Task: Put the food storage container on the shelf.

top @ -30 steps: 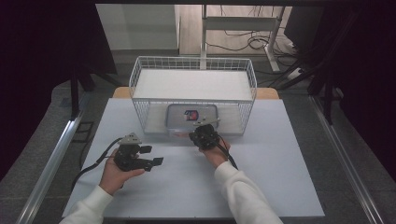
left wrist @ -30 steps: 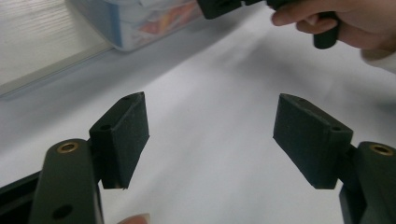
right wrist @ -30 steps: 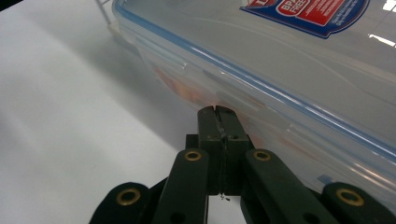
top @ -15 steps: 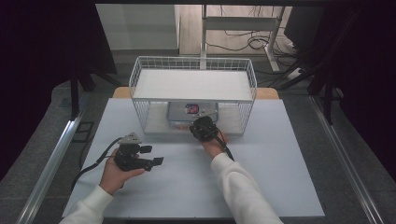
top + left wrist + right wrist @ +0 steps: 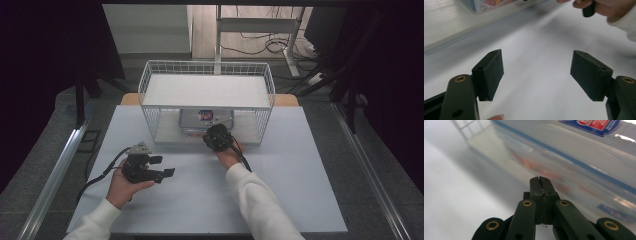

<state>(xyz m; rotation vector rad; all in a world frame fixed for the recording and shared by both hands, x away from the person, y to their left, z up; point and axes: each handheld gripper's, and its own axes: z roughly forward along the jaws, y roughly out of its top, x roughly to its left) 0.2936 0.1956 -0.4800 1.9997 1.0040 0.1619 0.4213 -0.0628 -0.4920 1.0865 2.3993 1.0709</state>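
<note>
Reaching under the rack (image 5: 206, 92), the right gripper (image 5: 216, 137), jaws pressed together and empty, should part before meeting the box (image 5: 584, 155); left gripper (image 5: 536, 72) waits spread.

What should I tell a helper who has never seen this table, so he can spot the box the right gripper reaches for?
Find the white wire rack at the table's far edge. On its lower shelf, under the white top shelf, sits a clear plastic box right beyond the shut right gripper. Its blue-edged lid with a red and blue label sets it apart.
</note>
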